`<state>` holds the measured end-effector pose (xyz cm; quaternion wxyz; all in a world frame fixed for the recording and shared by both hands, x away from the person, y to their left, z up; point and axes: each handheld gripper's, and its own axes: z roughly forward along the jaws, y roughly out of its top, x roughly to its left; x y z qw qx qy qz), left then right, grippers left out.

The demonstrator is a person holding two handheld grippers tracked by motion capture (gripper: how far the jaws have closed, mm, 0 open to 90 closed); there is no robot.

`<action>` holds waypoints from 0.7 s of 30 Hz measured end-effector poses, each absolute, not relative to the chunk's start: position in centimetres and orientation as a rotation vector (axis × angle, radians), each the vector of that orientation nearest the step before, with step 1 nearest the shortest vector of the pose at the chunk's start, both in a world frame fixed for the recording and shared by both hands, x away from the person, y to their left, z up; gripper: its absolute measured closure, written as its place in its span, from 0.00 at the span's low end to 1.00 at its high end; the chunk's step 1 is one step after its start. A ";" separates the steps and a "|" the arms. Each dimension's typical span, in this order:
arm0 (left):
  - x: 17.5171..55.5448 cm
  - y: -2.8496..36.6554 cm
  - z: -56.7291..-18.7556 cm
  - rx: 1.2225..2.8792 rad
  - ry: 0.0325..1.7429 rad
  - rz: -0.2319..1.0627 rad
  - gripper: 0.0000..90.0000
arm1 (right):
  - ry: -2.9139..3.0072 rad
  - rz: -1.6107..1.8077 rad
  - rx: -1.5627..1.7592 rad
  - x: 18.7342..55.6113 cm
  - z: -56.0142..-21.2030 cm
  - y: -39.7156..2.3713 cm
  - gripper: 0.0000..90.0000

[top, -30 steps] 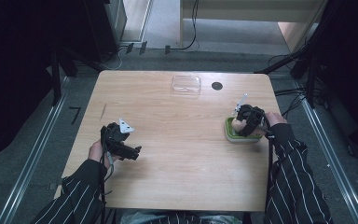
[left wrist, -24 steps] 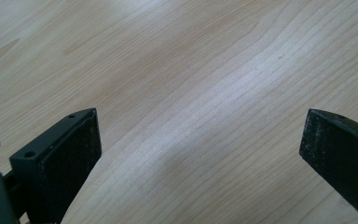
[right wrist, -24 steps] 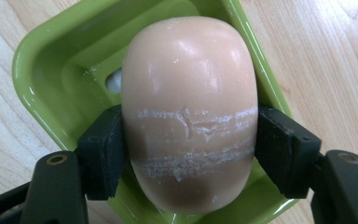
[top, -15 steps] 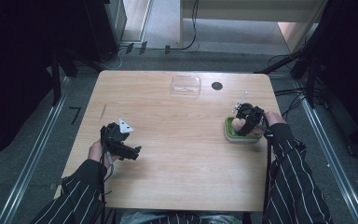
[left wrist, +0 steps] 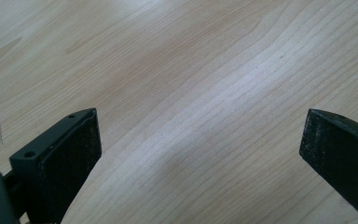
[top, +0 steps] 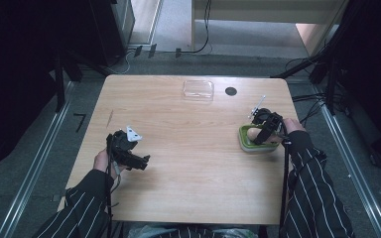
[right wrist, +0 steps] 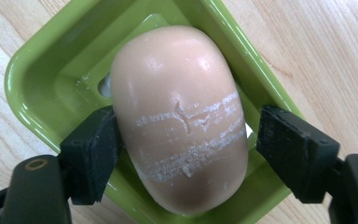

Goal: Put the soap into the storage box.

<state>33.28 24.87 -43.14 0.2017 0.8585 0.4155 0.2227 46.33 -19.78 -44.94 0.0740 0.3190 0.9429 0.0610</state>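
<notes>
A pale pink, oval bar of soap [right wrist: 177, 116] lies in a green soap dish [right wrist: 42, 60] at the right side of the wooden table [top: 193, 163]. My right gripper [right wrist: 186, 135] reaches down into the dish [top: 250, 146] and straddles the soap. One pad [right wrist: 93, 149] touches the bar, while the other pad [right wrist: 293, 149] stands a narrow gap away from it. In the high view the right gripper [top: 267, 130] covers most of the soap. My left gripper [top: 139, 161] hovers low over bare wood at the left, its jaws wide open [left wrist: 200, 135] with nothing between them.
A clear plastic lid or box [top: 198, 89] and a small black disc [top: 231, 91] lie near the table's far edge. A pale scratch [top: 110, 118] marks the wood at the left. The table's middle is bare wood.
The right gripper has shifted slightly over the dish and settled lower around the soap. The left gripper has barely moved.
</notes>
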 end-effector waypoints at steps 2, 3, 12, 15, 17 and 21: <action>33.3 24.8 -43.1 2.395 1.156 0.623 0.00 | 2.828 0.187 0.967 46.3 -44.8 -19.9 0.20; 33.3 24.7 -43.1 2.397 1.156 0.620 0.00 | 2.821 0.186 0.975 46.3 -44.7 -19.9 0.19; 33.3 24.7 -43.1 2.395 1.156 0.620 0.00 | 2.791 0.254 1.020 46.0 -43.7 -19.8 0.16; 33.3 24.8 -43.1 2.394 1.155 0.618 0.00 | 2.795 0.277 1.035 45.9 -43.5 -19.7 0.16; 33.3 24.8 -43.1 2.395 1.154 0.618 0.00 | 2.789 0.305 1.045 45.8 -43.3 -19.7 0.15; 33.3 24.8 -43.1 2.394 1.155 0.619 0.00 | 2.792 0.360 1.066 45.4 -42.7 -19.6 0.14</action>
